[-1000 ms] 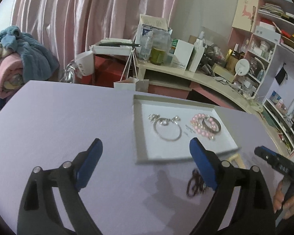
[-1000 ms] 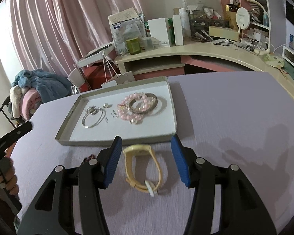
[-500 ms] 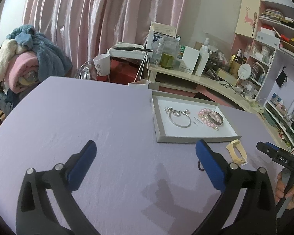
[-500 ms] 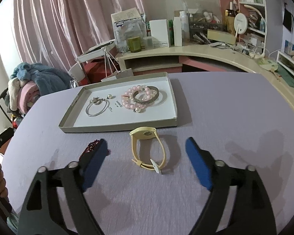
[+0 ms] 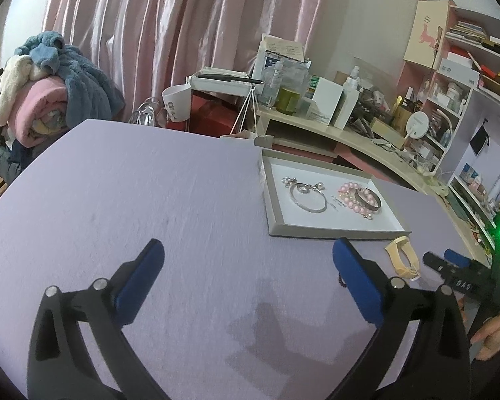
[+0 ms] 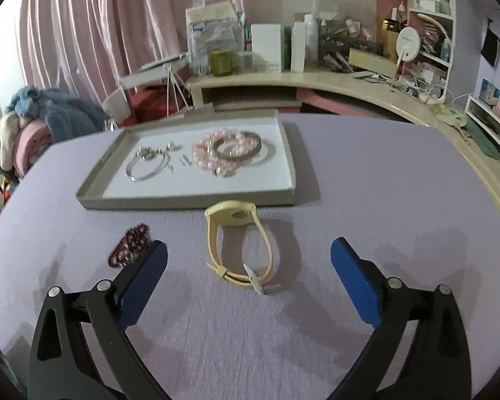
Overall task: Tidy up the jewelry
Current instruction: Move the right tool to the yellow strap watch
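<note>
A grey tray (image 6: 190,201) with a white floor lies on the lilac table and holds a silver bangle (image 6: 146,168), a pink bead bracelet (image 6: 205,158) and a dark bangle (image 6: 240,151). A yellow watch (image 6: 236,243) lies just in front of the tray. A dark red bead bracelet (image 6: 130,245) lies to its left, by my right gripper's left fingertip. My right gripper (image 6: 248,266) is open and empty, its fingers either side of the watch. My left gripper (image 5: 248,263) is open and empty, well to the left of the tray (image 5: 273,213). The watch (image 5: 401,260) also shows in the left wrist view.
The table (image 5: 150,183) carries a lilac cloth. Behind it runs a curved cream desk (image 6: 350,80) crowded with boxes and bottles, with pink shelves (image 5: 460,76) at the right. A pile of blankets (image 5: 46,80) sits at the far left.
Both grippers have pulled back from the tray and opened wider. The watch and dark red bracelet stay on the table.
</note>
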